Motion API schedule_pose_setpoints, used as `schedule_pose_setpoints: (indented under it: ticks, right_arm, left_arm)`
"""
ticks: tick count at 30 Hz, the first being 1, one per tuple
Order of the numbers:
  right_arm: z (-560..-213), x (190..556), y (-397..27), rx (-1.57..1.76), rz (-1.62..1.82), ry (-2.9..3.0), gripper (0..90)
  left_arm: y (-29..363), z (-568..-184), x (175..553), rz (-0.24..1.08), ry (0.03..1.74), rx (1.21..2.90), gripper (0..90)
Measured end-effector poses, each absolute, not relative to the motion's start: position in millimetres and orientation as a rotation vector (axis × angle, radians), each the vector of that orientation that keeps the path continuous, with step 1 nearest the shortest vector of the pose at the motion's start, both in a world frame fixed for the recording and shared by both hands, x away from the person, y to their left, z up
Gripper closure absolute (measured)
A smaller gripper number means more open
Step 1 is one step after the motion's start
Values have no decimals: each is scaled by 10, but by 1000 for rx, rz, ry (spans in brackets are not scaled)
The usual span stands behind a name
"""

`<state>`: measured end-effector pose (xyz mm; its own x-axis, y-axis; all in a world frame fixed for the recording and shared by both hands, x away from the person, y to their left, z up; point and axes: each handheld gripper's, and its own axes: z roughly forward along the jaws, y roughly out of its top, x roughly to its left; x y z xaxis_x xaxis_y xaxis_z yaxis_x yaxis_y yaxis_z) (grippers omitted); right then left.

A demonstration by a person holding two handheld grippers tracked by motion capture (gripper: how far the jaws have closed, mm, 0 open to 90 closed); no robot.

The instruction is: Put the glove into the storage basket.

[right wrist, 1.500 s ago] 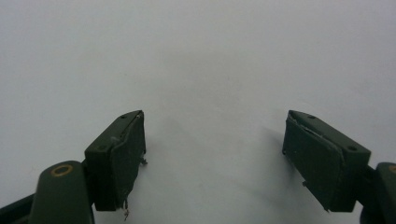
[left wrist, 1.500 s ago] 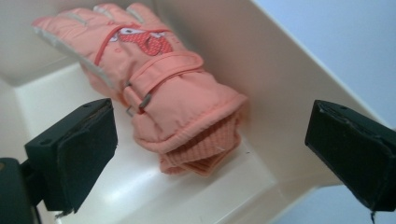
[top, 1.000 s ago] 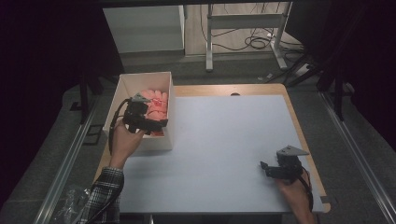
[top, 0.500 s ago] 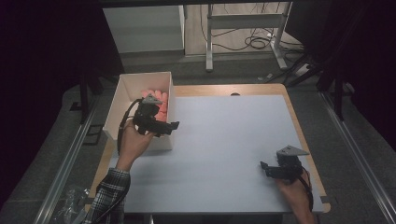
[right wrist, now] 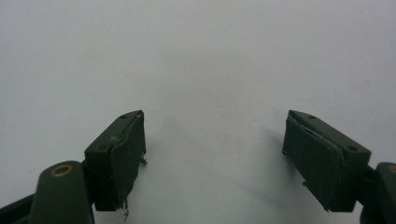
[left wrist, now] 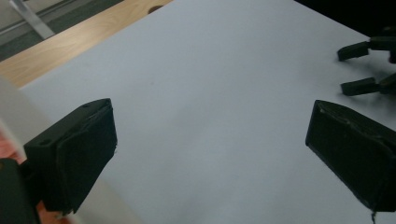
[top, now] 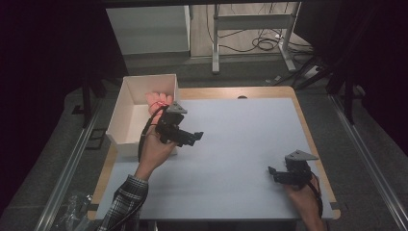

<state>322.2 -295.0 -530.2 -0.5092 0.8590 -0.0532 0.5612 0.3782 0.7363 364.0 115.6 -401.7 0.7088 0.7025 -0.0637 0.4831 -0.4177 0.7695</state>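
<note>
A pale grey-white mat (top: 240, 144) covers the wooden table (top: 269, 91) in front of me, with a dark room and cables on the floor beyond it. My left gripper (top: 195, 138) hangs just right of the white box (top: 126, 103) at the table's left edge, jaws spread wide and empty, pink items (top: 158, 100) lying inside the box behind it. My right gripper (top: 272, 173) sits low near the mat's right corner, its jaws likewise wide apart with nothing between them, only bare mat ahead.
</note>
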Motion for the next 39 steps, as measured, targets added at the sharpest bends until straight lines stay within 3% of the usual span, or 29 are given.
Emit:
schedule_pose_setpoints:
  ticks: [16,39]
  right_arm:
    - [-5301,3222,-2951,1226,933,2215,213]
    - [-5300,3219,-2948,1228,931,2214,213]
  left_arm:
    - [758,-4383,3432,300,791,2140,25]
    - [922,-5162,3249,283,863,2172,25]
